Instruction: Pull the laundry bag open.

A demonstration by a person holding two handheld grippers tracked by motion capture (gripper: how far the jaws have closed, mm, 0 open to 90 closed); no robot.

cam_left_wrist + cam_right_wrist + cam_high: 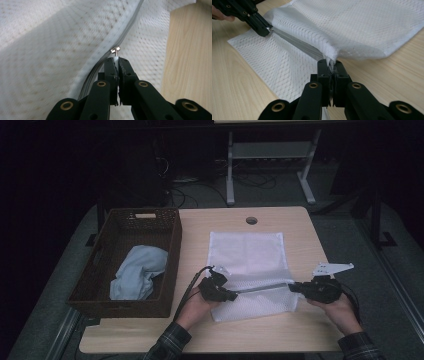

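The wicker basket (pixel 150 227) sits off to the left with a pale blue cloth (pixel 136 277) crumpled in it, well away from the work. The white mesh bag (pixel 247 252) lies flat on the table (pixel 300 330) between the two hands.

The left gripper (pixel 231 295) has its jaws pinched nearly together on the zipper pull (pixel 115 50); in the left gripper view the small white tab sits right between the tips, with the metal slider just ahead of them and the grey zipper (pixel 130 23) running on past. That hold looks thin to me: the tab is tiny, and a tug at an angle could let it slide out from between the tips, or jam the slider if loose mesh beside it gets drawn in.

The right gripper (pixel 294 287) is likewise closed down tight, on a bunched corner of the mesh bag at the zipper's far end; in the right gripper view the fabric is gathered just above the tips and the zipper (pixel 297 42) stretches away from them toward the other gripper. If this anchor slips, the line would go slack and the bag would drag across the table instead of the slider travelling. Too hard a pull might tear the fine mesh at the pinch
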